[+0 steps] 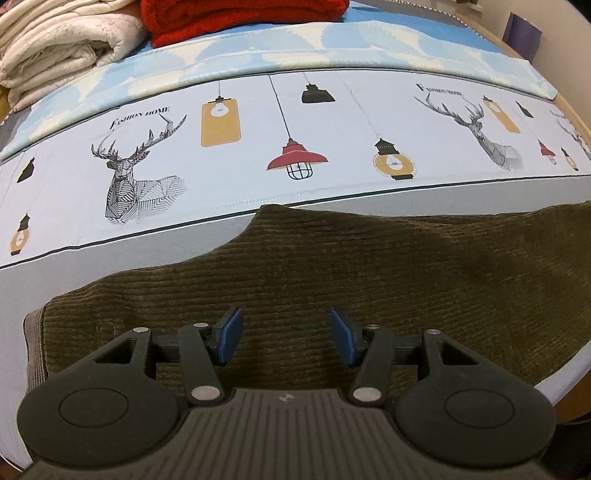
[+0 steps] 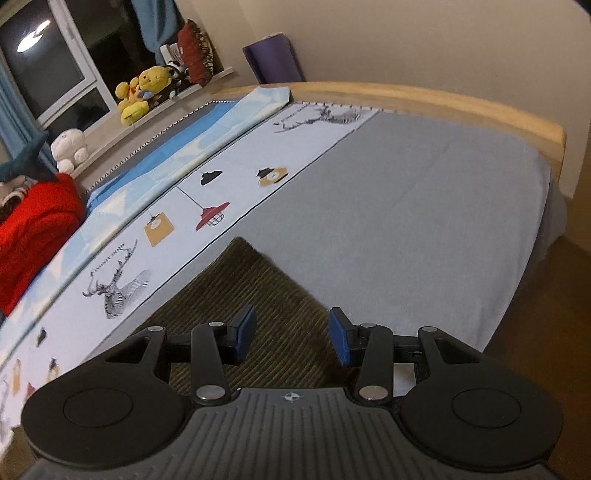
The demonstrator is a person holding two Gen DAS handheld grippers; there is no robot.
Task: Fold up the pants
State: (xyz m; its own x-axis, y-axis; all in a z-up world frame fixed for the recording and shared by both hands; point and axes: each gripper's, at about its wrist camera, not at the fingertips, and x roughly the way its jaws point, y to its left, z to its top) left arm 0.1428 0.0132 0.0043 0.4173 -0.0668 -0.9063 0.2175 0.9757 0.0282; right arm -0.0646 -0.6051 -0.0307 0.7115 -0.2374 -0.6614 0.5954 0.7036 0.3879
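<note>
Olive-brown corduroy pants (image 1: 332,266) lie flat on the grey bed sheet (image 1: 122,258), their ribbed brown hem at the left end. My left gripper (image 1: 286,336) hovers over the cloth near the front edge, pointing steeply down, open with nothing between its blue pads (image 1: 231,334). In the right wrist view one end of the same pants (image 2: 240,295) reaches to a corner on the grey sheet (image 2: 406,221). My right gripper (image 2: 291,336) hangs over that end, open, its blue pads (image 2: 338,339) apart and clear of the fabric.
A printed band with deer and lamps (image 1: 295,155) runs behind the pants. Folded white bedding (image 1: 55,48) and a red blanket (image 1: 240,18) lie at the back left. A wooden bed frame (image 2: 424,99), plush toys (image 2: 147,92) on a windowsill and a purple panel (image 2: 273,61) stand beyond.
</note>
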